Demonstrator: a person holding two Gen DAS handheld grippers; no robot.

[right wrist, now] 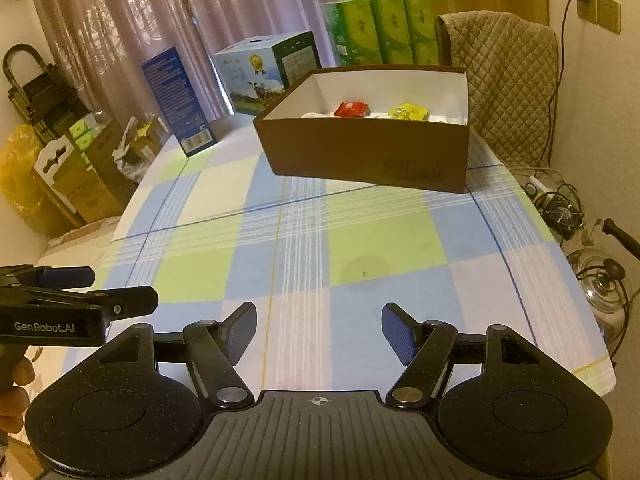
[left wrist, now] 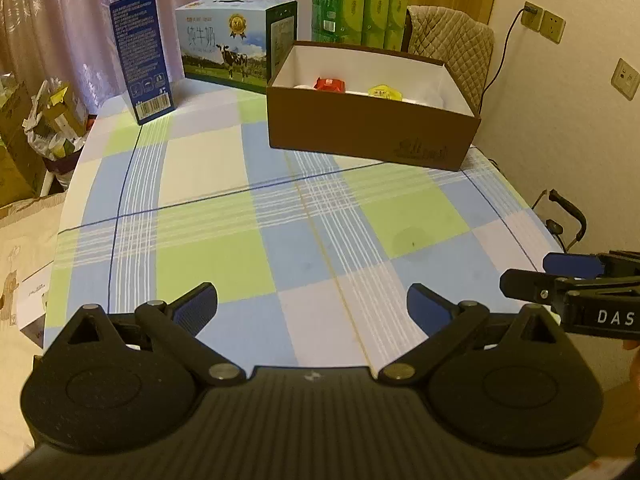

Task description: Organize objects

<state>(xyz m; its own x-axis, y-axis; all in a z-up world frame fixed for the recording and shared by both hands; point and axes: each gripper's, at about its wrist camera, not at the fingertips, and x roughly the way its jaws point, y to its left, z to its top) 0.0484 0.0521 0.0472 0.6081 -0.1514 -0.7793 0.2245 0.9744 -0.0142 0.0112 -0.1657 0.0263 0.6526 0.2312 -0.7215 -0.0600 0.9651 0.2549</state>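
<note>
Pink curtains (left wrist: 60, 20) hang behind a table covered by a checked cloth (left wrist: 248, 208) of blue, green and white squares. Toward its far end stands a brown cardboard box (left wrist: 372, 128), open at the top, with a red packet (left wrist: 330, 84) and a yellow packet (left wrist: 380, 91) lying inside among white items too small to tell apart. Behind it sit a milk carton case (left wrist: 236, 44) printed with a cow, stacked green tissue packs (left wrist: 360, 8) and an upright blue box (left wrist: 142, 56). Over the near, bare part of the cloth, the left gripper (left wrist: 312, 304) and the right gripper (right wrist: 319, 328) hover side by side, both with jaws spread wide and holding nothing
</note>
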